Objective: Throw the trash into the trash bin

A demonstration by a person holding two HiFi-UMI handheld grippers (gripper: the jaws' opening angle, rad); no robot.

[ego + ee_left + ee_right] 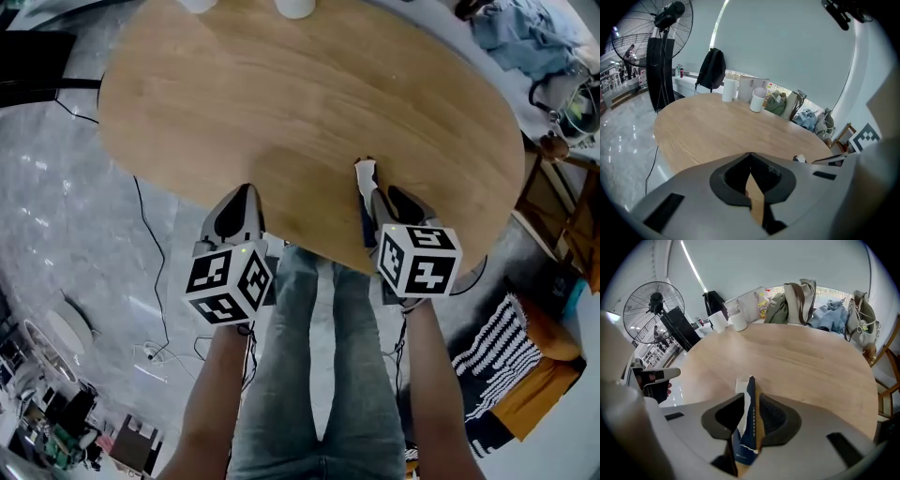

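Floor, near left: a thin cable (166,309) trails over the grey tiles just beside the person's legs.
Left gripper (246,191): over the near rim of the table, on the left. Its jaws are closed tip to tip and carry nothing; only bare wood shows behind the tips.
Right gripper (373,192): over the same near rim, on the right, pointing steeply down, with its jaws clamped on the trash.
Trash (748,425): a torn dark blue and white wrapper, pinched edge-on between the right gripper's pads. Its top pokes out past the tips and appears to be held clear of the wood.
Table (281,103): oval and wooden, bare across its middle.
Far end: white cups (738,320) and bags (797,298) line the far rim; a standing fan (654,305) stands beyond it on the left.
Risk, slip: the wrapper is thin and light, so a quick swing could work it loose from the pads.
Risk, tear: its edge is already ragged, and a snag on the table rim could rip it further.
Risk, footing: a step to the left could catch the cable.
Hidden: the trash bin shows in no view, so which way the carry should go cannot be judged.
Cut off: the wrapper's lower end disappears behind the gripper body.
Unclear: the wrapper's print is too small to read.
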